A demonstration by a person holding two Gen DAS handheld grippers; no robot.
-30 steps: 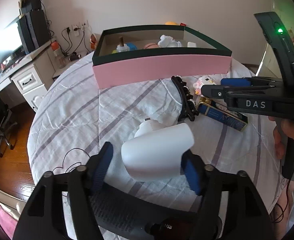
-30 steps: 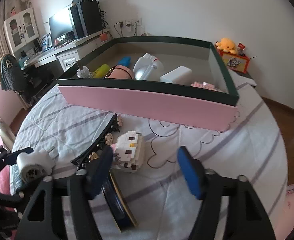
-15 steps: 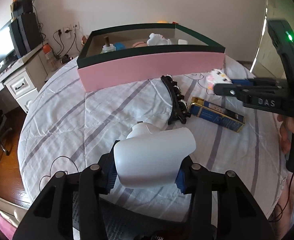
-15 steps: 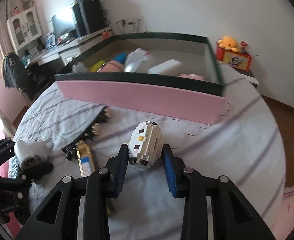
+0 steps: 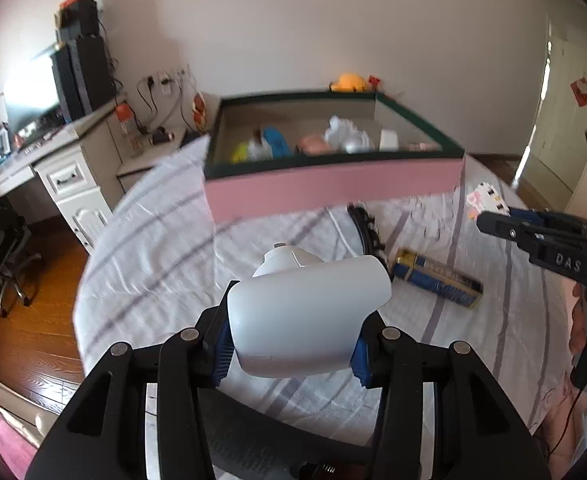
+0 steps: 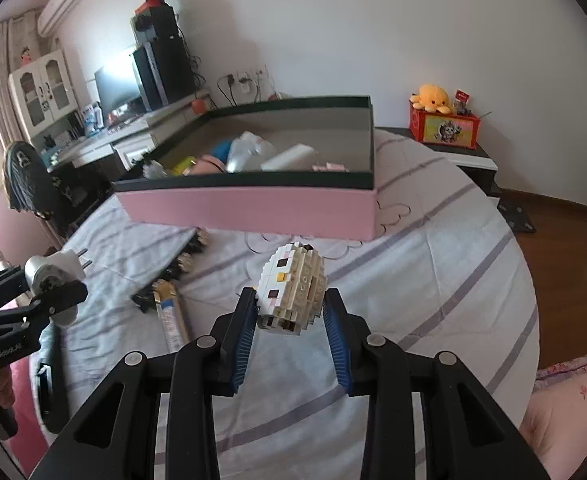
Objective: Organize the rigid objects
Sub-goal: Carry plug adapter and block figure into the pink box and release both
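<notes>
My left gripper (image 5: 291, 354) is shut on a white plastic plug-in device (image 5: 307, 316), held above the striped bedspread; in the right wrist view that gripper (image 6: 49, 292) shows at the left with the white device (image 6: 55, 274). The right gripper (image 6: 291, 338) is shut on a white brick-built cat figure (image 6: 291, 286), lifted off the cloth. From the left wrist view, the cat figure (image 5: 485, 200) sits at the tip of the right gripper (image 5: 493, 220). The pink box with a dark green rim (image 5: 333, 188) (image 6: 245, 208) stands beyond, holding several items.
On the bedspread lie a black hair claw (image 5: 367, 232) (image 6: 173, 268) and a blue-and-gold flat pack (image 5: 437, 278) (image 6: 171, 312). A desk with a monitor (image 6: 117, 88) stands left. A red toy box with a yellow plush (image 6: 443, 120) sits on a low stand right.
Both grippers closed: the left on the white device, the right on the cat figure. Both objects have been lifted off the bedspread, and the right gripper has swung right.
</notes>
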